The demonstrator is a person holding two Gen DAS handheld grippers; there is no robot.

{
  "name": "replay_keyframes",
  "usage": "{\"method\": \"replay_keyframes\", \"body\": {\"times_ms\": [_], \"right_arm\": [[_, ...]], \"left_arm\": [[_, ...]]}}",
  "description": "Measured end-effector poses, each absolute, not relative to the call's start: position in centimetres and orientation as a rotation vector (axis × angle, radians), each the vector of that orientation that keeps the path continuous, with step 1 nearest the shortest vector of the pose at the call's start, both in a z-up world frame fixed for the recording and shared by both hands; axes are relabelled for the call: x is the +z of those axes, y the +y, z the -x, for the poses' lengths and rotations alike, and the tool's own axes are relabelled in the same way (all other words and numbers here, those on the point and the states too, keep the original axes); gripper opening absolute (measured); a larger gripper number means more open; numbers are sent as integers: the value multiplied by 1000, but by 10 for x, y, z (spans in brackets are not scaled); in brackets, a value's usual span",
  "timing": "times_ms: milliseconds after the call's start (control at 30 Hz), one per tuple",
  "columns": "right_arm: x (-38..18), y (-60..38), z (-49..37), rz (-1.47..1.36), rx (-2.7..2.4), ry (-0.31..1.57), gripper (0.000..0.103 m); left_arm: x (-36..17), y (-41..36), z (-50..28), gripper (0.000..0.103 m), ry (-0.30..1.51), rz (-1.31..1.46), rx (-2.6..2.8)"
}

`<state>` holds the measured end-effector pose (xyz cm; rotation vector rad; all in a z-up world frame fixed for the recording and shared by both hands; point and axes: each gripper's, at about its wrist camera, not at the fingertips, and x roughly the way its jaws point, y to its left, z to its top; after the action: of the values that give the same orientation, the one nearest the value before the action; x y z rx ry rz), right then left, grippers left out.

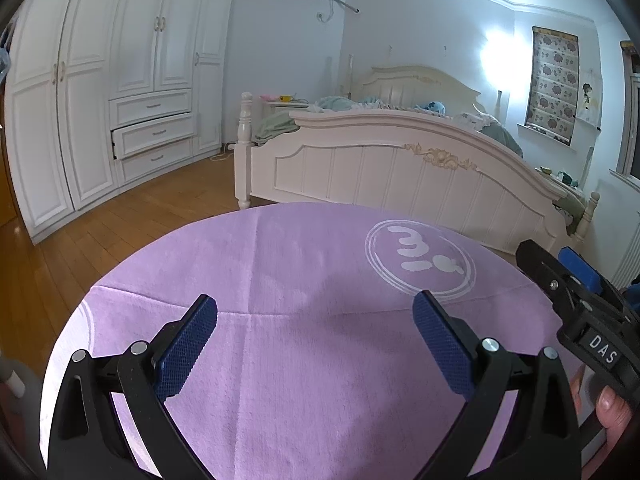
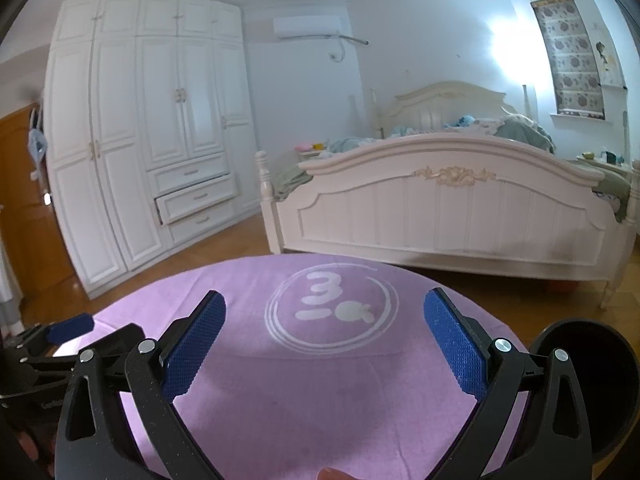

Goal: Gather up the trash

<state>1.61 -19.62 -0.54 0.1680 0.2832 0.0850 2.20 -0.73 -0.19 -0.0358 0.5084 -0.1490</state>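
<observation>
**Both grippers wide apart over a purple cloth, black bin at the right**

At the far left of the room stands a white wardrobe (image 2: 140, 140) — its middle drawer (image 2: 198, 200) juts out a little from the stack of three. Wooden floor (image 1: 132, 224) runs between the wardrobe and a cream bed (image 2: 448, 204) with rumpled bedding on top. High on the wall above the gap between them hangs an air conditioner (image 2: 310, 26). Further right a patterned blind (image 2: 570, 56) covers a window.

In front lies a round table under a purple cloth (image 1: 280, 280), printed with a white ringed logo (image 2: 332, 308). No loose item shows on the part of the cloth in view.

The left gripper (image 1: 316, 320) hovers over the near half of the cloth, its blue-padded fingers (image 1: 188, 344) spread wide with nothing between them. In the right wrist view its tip pokes in low at the left edge, just beside the right gripper's own frame.

The right gripper (image 2: 324, 320) also hangs above the cloth, jaws wide and empty, and the logo shows in the gap between its pads. In the left wrist view it reaches in from the right edge over the cloth's rim, a label reading DAS on its body, and a person's fingers (image 1: 612, 404) show just below it.

The black bin (image 2: 588, 384) sits at the far right, just beside the table's edge and lower than its top — its round mouth is dark, and what it holds cannot be told.
</observation>
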Motion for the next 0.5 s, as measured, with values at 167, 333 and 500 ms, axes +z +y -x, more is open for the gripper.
{"method": "replay_keyframes", "body": {"times_ms": [167, 333, 500], "right_arm": [[-6, -195, -16, -169, 87, 283, 98], [-6, -194, -17, -170, 89, 284, 98], [-6, -193, -17, -171, 89, 285, 98]], "left_arm": [[-4, -7, -22, 97, 515, 34, -150], [-4, -7, -22, 97, 517, 33, -150], [-6, -6, -23, 97, 521, 33, -150]]}}
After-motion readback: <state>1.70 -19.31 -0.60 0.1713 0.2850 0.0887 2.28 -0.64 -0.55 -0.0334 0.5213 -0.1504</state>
